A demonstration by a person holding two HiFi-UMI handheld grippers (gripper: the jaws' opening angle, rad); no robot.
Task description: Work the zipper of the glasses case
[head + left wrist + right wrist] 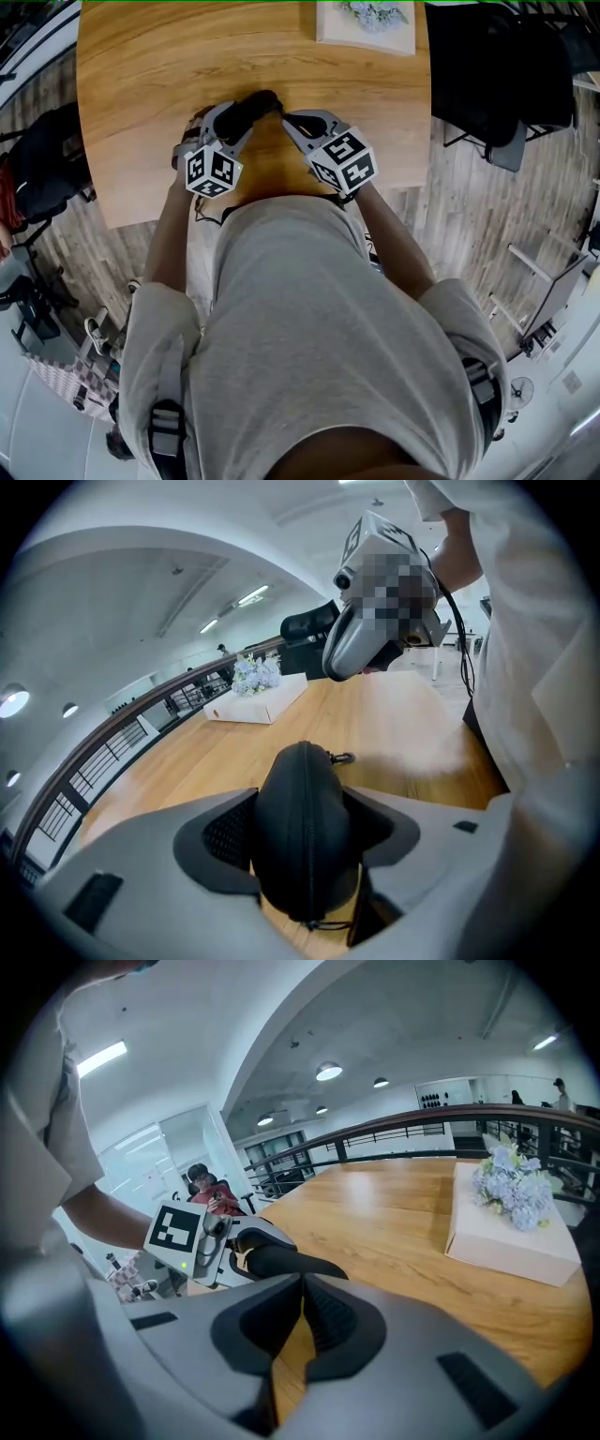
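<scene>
You are clamping the glasses case across its middle with the left gripper, whose jaws are standing wide on its sides, just above the near part of the table. The seam is looking closed, so the unzipping is likely only starting. The zipper pull is hanging free at the case's far end. The right gripper is hovering just right of that end, jaws pressed together on nothing; next it needs to spread and pinch the pull. No brand or writing is showing, nor on the far white box.
</scene>
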